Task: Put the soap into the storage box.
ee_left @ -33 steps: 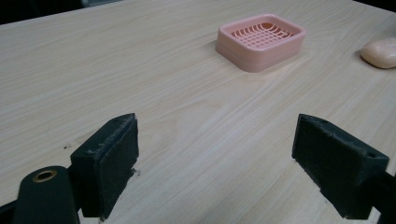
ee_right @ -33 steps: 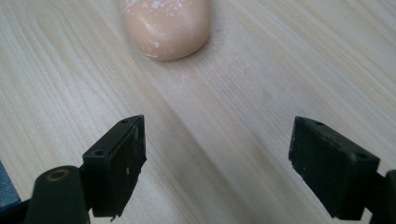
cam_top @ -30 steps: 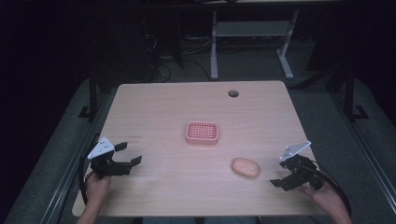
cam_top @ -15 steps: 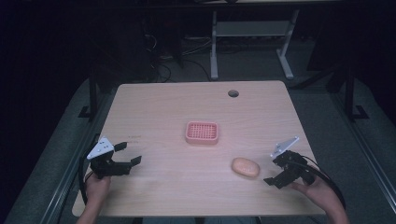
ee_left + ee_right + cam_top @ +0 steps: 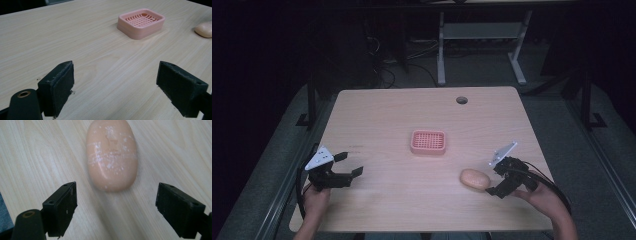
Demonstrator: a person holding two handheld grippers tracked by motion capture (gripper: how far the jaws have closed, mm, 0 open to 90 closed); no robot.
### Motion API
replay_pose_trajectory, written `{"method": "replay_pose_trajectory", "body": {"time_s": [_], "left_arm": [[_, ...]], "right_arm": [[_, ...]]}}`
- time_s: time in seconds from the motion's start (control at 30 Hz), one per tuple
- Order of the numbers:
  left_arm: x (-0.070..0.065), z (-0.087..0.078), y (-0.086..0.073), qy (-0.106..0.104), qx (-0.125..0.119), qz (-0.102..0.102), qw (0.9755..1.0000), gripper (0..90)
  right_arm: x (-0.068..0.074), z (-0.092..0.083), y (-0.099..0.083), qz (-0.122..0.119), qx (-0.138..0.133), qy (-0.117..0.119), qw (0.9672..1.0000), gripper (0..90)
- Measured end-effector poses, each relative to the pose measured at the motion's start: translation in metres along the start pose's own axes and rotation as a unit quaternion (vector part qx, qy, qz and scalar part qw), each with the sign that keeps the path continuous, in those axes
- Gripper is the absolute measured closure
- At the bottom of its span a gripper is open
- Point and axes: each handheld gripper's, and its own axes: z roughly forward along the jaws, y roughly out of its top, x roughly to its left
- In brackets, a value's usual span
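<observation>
high view — right hand-held gripper (image 5: 493, 176) beside soap (image 5: 475, 179)

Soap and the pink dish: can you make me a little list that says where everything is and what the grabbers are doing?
soap: lying on the table, ahead of the right gripper's jaws, untouched
soap dish: pink, empty, mid-table
right gripper: open, beside the soap
left gripper: open, holds nothing, near the table's left edge

A dim lab: bare wooden table (image 5: 377, 115); cables (image 5: 387, 75) and metal frame legs (image 5: 441, 55) behind.
</observation>
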Motion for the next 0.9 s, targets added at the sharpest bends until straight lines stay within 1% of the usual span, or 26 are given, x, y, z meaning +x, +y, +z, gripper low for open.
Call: {"method": "replay_pose_trajectory", "body": {"time_s": [0.1,0.2,0.23,0.3,0.47,0.5,0.67,0.8,0.9], "left_arm": [[0.000,0.000,0.000,-0.002,0.001,0.000,1.0000,14.3],[0.000,0.000,0.000,-0.002,0.000,0.001,1.0000,14.3],[-0.001,0.001,0.000,-0.001,0.001,-0.002,1.0000,14.3],[0.000,0.000,0.000,-0.002,0.001,0.000,1.0000,14.3],[0.000,0.000,0.000,-0.002,0.001,0.001,1.0000,14.3],[0.000,0.000,0.000,-0.002,0.000,0.000,1.0000,14.3],[0.000,0.000,0.000,-0.002,0.001,0.001,1.0000,14.3],[-0.001,0.001,0.000,-0.003,-0.001,-0.002,1.0000,14.3],[-0.001,0.001,0.000,-0.003,0.002,0.000,1.0000,14.3]], "right_arm": [[0.001,0.004,0.008,-0.010,0.004,0.002,0.9999,17.3],[0.001,0.005,0.011,-0.013,0.005,0.005,0.9999,19.6],[0.001,0.006,0.013,-0.013,0.007,0.005,0.9999,19.3],[0.001,0.008,0.017,-0.017,0.008,0.007,0.9998,19.6],[0.003,0.012,0.025,-0.029,0.017,0.007,0.9994,20.0],[0.004,0.013,0.028,-0.030,0.022,0.004,0.9993,20.1],[0.005,0.014,0.034,-0.036,0.024,0.006,0.9990,20.7],[0.004,0.020,0.037,-0.041,0.029,0.007,0.9987,21.4],[0.005,0.024,0.040,-0.044,0.032,0.009,0.9985,21.7]]}}
